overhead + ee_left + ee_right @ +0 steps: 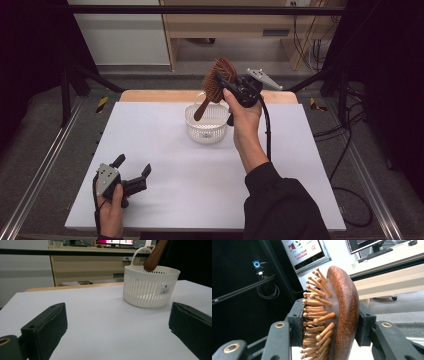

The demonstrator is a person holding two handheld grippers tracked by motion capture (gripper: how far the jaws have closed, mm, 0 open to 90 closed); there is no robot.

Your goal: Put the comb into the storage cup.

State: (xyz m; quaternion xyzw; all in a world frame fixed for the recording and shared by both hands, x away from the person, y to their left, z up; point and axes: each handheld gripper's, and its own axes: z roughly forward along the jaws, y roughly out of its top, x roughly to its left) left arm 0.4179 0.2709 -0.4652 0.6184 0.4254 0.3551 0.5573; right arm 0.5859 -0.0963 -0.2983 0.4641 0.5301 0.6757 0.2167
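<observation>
A wooden hairbrush (216, 82) with peg bristles hangs tilted above a white slatted basket (206, 127) at the back middle of the white table. My right gripper (223, 84) is shut on the brush's head, one pad on the bristles and one on the rounded back (344, 315). The handle's end (152, 263) dips to the basket's rim (152, 271). My left gripper (133, 169) rests open near the table's front left, held by a hand, with nothing between its jaws. Its two pads (47, 326) frame the bare table in front of the basket.
The white table top (200, 175) is edged by a wooden strip at the back. Metal rails run along both sides. A desk with monitors (113, 242) stands beyond the table. Black cables lie on the floor at the right.
</observation>
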